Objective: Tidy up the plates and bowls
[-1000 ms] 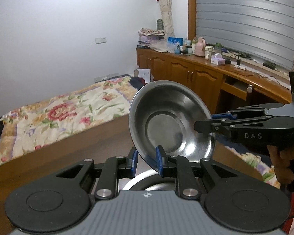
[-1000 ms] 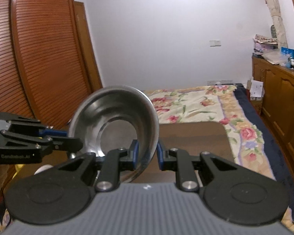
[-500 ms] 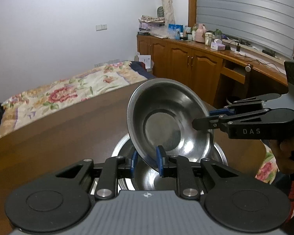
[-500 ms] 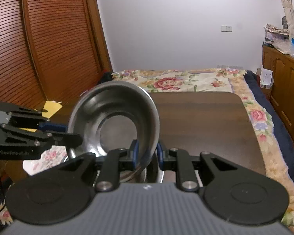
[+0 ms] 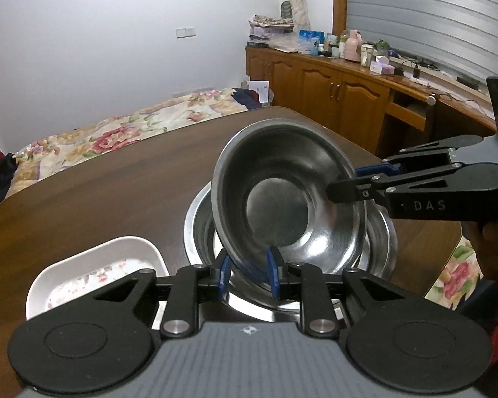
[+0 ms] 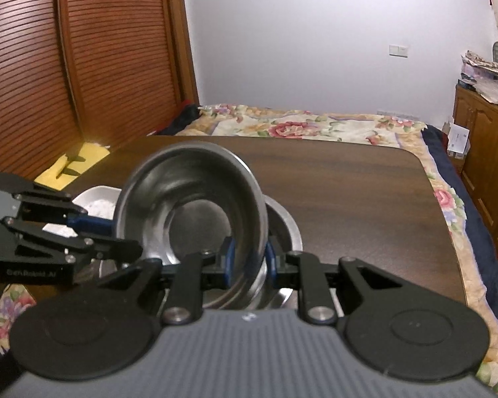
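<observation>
A steel bowl [image 5: 289, 199] is held tilted by both grippers just above a wider steel bowl [image 5: 199, 212] on the dark wooden table [image 5: 116, 179]. My left gripper [image 5: 248, 270] is shut on the bowl's near rim. My right gripper [image 6: 248, 257] is shut on the opposite rim, and it shows at the right in the left wrist view [image 5: 352, 182]. The held bowl [image 6: 196, 205] and the wider bowl [image 6: 287, 229] below it also show in the right wrist view. A white floral dish [image 5: 93, 275] lies left of the bowls.
The table's far edge borders a bed with a floral cover [image 6: 298, 126]. Wooden cabinets [image 5: 332, 89] with clutter stand at the right. A slatted wooden wardrobe [image 6: 66, 49] stands at the left. A yellow cloth [image 6: 73, 165] lies by the table's left corner.
Both grippers have lowered the held bowl together toward the table. The wider bowl and the white dish have come into view beneath it.
</observation>
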Demonstrator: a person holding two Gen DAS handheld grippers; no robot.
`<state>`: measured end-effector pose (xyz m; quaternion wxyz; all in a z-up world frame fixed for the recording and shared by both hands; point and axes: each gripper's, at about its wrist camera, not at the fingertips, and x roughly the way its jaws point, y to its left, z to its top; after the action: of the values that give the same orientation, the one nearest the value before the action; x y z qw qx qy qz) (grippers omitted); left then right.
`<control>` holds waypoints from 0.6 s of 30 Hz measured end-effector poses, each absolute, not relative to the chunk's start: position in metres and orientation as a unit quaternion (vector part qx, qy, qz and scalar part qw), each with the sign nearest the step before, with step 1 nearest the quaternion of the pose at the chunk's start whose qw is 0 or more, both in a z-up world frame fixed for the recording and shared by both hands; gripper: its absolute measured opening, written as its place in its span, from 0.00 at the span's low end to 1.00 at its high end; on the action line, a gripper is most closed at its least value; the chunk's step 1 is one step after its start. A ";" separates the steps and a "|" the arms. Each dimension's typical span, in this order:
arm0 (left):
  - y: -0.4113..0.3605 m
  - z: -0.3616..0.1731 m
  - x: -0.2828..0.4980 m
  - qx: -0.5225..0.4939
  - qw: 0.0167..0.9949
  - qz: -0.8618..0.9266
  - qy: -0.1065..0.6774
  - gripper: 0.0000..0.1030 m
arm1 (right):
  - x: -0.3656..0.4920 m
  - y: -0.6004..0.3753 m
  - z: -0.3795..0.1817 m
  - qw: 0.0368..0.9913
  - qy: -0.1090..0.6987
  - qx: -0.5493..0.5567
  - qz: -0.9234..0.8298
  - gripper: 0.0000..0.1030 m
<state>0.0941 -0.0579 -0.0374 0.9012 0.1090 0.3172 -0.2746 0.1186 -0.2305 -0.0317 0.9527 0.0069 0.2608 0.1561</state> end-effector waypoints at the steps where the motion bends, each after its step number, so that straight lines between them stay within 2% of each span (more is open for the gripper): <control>1: -0.057 -0.039 0.094 0.108 0.901 -0.274 0.317 0.24 | 0.119 -0.230 -0.032 0.952 0.262 0.007 0.156 0.21; 13: -0.059 -0.041 0.095 0.099 0.906 -0.266 0.314 0.24 | 0.121 -0.225 -0.038 0.952 0.267 -0.023 0.151 0.21; 18: -0.056 -0.041 0.094 0.086 0.910 -0.259 0.311 0.28 | 0.121 -0.225 -0.041 0.952 0.266 -0.023 0.149 0.21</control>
<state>0.0943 -0.0564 -0.0411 0.9103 0.0864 0.3108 -0.2594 0.1214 -0.2246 -0.0406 0.9521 -0.0230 0.2661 0.1488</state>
